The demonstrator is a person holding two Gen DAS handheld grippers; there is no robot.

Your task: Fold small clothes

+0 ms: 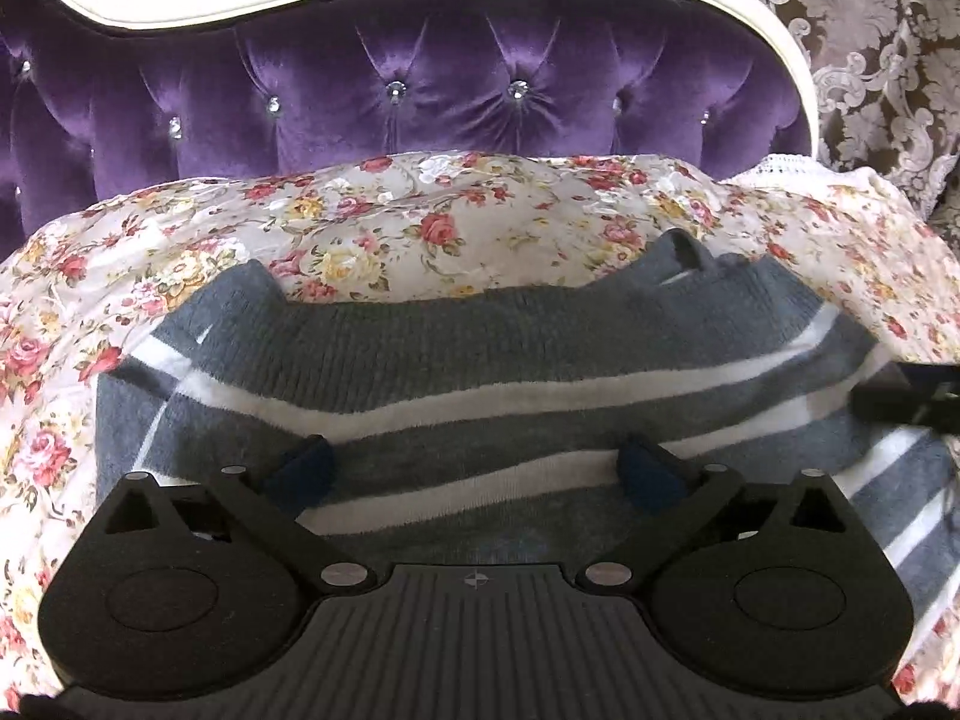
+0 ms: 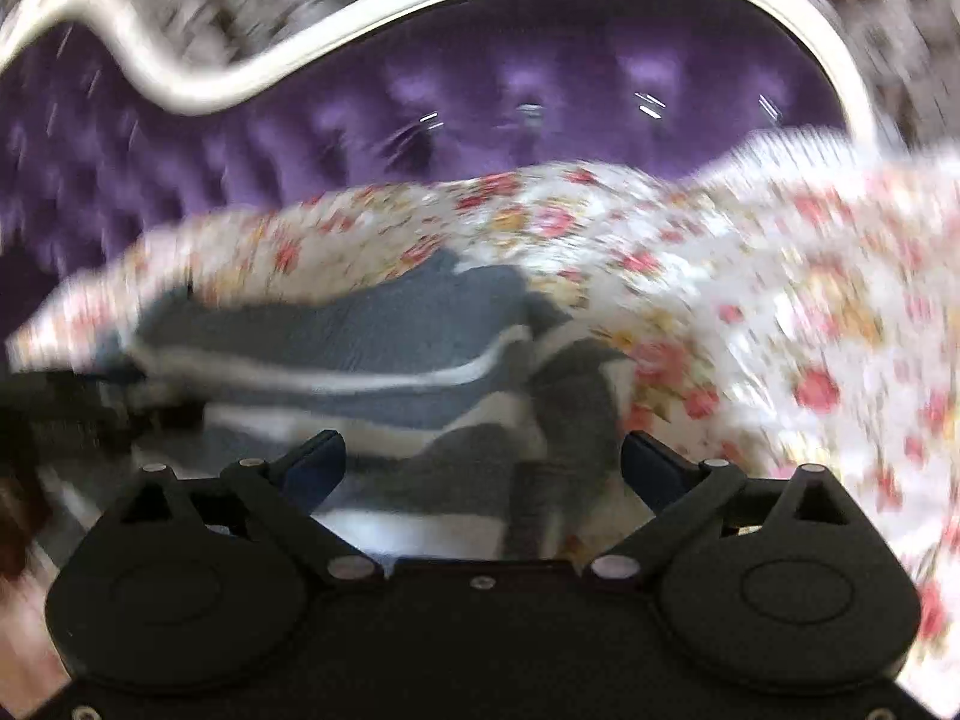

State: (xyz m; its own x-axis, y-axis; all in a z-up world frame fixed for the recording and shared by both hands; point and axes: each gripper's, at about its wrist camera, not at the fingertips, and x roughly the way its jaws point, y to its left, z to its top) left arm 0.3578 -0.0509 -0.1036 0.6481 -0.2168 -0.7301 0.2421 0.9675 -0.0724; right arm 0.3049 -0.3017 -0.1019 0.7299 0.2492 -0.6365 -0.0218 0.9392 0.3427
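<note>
This is a home bedroom. Beyond the jaws rises a bed's headboard (image 1: 420,90), padded in deep purple velvet, tufted and set with small crystal buttons, framed by a curving cream-white moulding (image 1: 198,6). Under and ahead of the jaws the bed is spread with a rose-print floral cover (image 1: 372,210), its lace-trimmed edge showing far to the right. Behind the headboard hangs brown damask wall covering or curtain (image 1: 870,48) with pale scrolling leaves. A grey-and-white striped knit garment (image 1: 480,372) lies on the cover directly before the jaws.
</note>
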